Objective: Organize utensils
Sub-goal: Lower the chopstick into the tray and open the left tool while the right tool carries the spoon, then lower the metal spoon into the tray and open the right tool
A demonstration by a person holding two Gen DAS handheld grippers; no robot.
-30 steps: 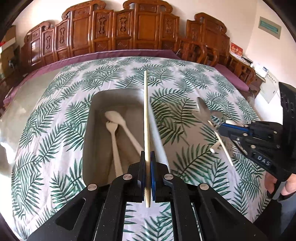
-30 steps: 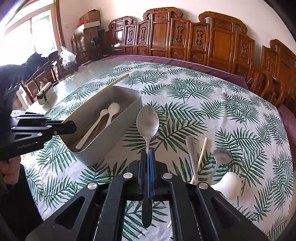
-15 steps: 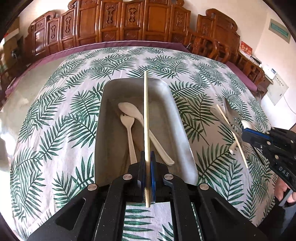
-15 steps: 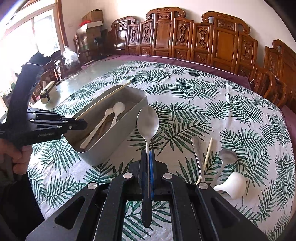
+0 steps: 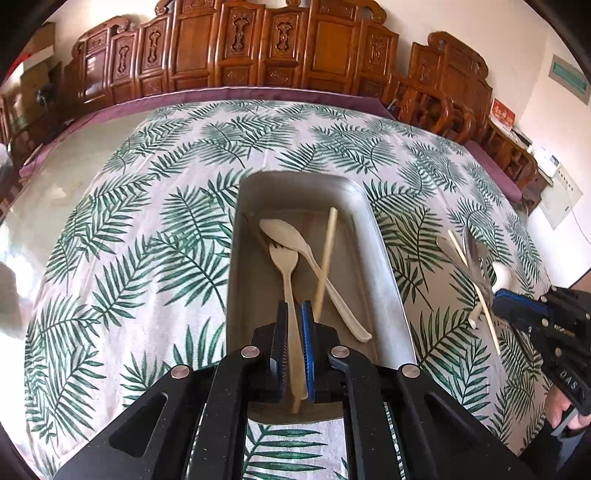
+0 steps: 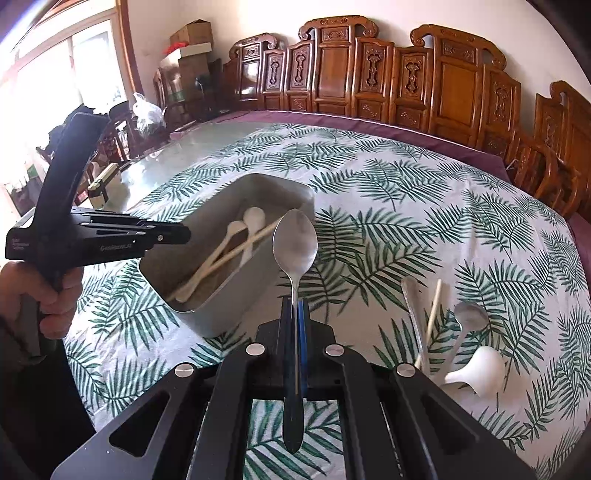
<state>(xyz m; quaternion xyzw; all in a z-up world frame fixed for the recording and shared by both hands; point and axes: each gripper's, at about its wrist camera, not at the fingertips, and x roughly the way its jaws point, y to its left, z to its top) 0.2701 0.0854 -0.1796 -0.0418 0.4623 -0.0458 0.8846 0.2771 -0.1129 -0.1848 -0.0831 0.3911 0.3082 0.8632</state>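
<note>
Pale wooden chopstick (image 5: 325,258) lies slanted in grey tray (image 5: 384,266), clear of the opening left gripper (image 5: 294,325) fingers; right gripper (image 6: 294,317) fingers clamp steel spoon (image 6: 294,247) beside tray.

Carved wood chairs (image 5: 258,40), cardboard boxes (image 6: 192,35) behind.

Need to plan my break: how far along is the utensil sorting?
Done: a pale spoon, a fork and a chopstick lie in the tray; the left gripper's jaws are opening, nothing between them. In hand: the right gripper is shut on a metal spoon. Left on the cloth: a second chopstick, two metal utensils and a white ceramic spoon.
</note>
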